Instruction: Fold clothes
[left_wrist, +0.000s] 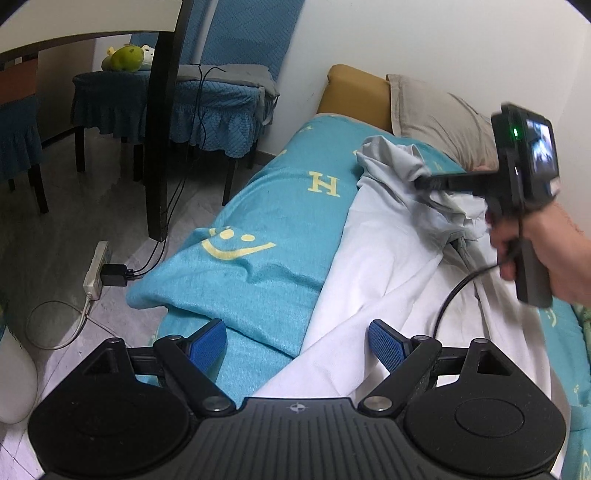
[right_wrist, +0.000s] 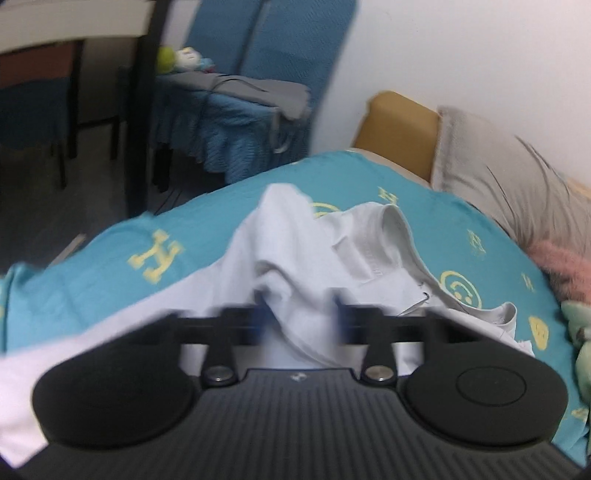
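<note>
A white T-shirt (left_wrist: 380, 258) is spread lengthwise over a teal blanket (left_wrist: 273, 206) patterned with yellow smileys and letters, its ribbed collar (right_wrist: 391, 225) turned toward the beige pillow (left_wrist: 436, 110) and its lower part draped toward the near edge. The right gripper (left_wrist: 421, 183), carried by a hand (left_wrist: 554, 251), is seen in the left wrist view clenched on a gathered bunch of fabric near the shoulder. The right wrist view is smeared by blur, yet cloth is shown bunched between the pads there too. The left gripper (left_wrist: 297, 345) is held released, jaws wide, above the hem region where white cloth meets blanket; nothing is grasped by it. The step in hand is judged to be the taking of a second hold, so that the shirt can be lifted and laid flat before any fold is made. For this to be done well, the open jaws should be lowered over a single edge of the hem on the same side as the pinched shoulder, and the blanket beneath should be kept out of the bite. Only once both holds are secure should the cloth be drawn taut, gently, so that the crumpled upper part is smoothed rather than dragged into a heap. The trailing cable (left_wrist: 454, 291) lying on the shirt should be kept clear of the fold.
</note>
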